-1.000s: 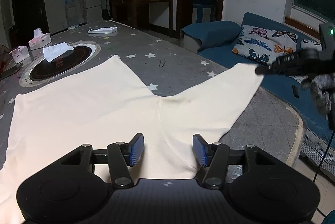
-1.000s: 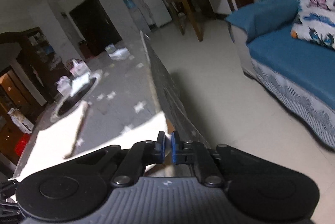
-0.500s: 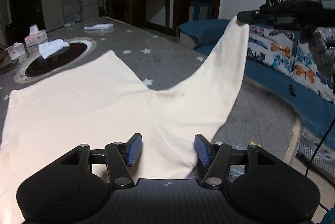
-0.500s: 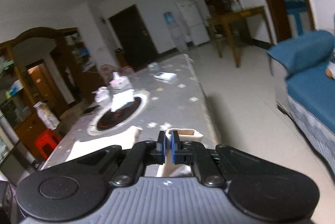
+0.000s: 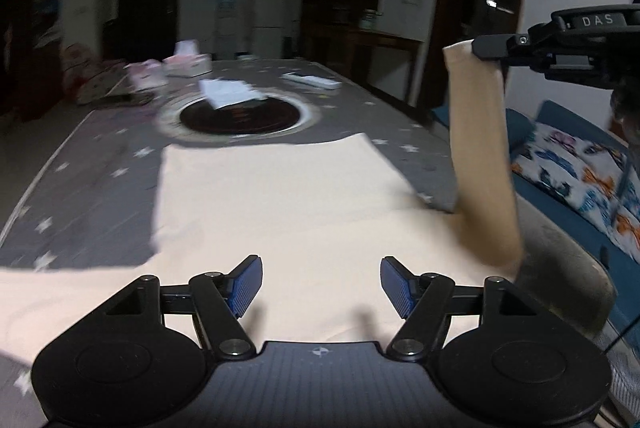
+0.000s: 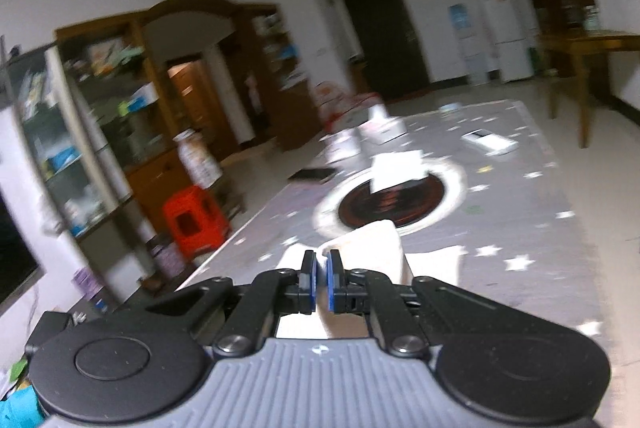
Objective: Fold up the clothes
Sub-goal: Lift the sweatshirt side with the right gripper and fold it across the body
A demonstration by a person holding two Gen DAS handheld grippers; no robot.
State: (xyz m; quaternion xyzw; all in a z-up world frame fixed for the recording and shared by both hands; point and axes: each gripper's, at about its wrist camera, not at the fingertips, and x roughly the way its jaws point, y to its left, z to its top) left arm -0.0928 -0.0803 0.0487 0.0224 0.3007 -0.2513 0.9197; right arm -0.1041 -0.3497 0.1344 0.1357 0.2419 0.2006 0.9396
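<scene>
Grey, star-printed cloth covers the bench (image 5: 100,164), and the cream garment (image 5: 288,196) lies flat on it, on the near side of the round dark inset (image 5: 240,114) at the bench centre.

Your right tongs (image 6: 321,270) are clamped on the cuff of one sleeve (image 5: 480,156). That sleeve stands nearly upright at the garment's right edge, its long axis running from the bench up to the tongs. Its root stays attached to the garment body by the bench's right rim.

Your left tongs (image 5: 321,286) hover over the near part of the garment. Their jaws are opening, with nothing between the pads.

The coming move turns on one relation: the garment body lies to the left of the raised sleeve. Judged from this, carry the cuff leftward across the body, toward the side away from the sofa (image 5: 576,180). The right hand is the nearer one and already has the grip. Keep the left tongs clear of the sleeve's path.
</scene>
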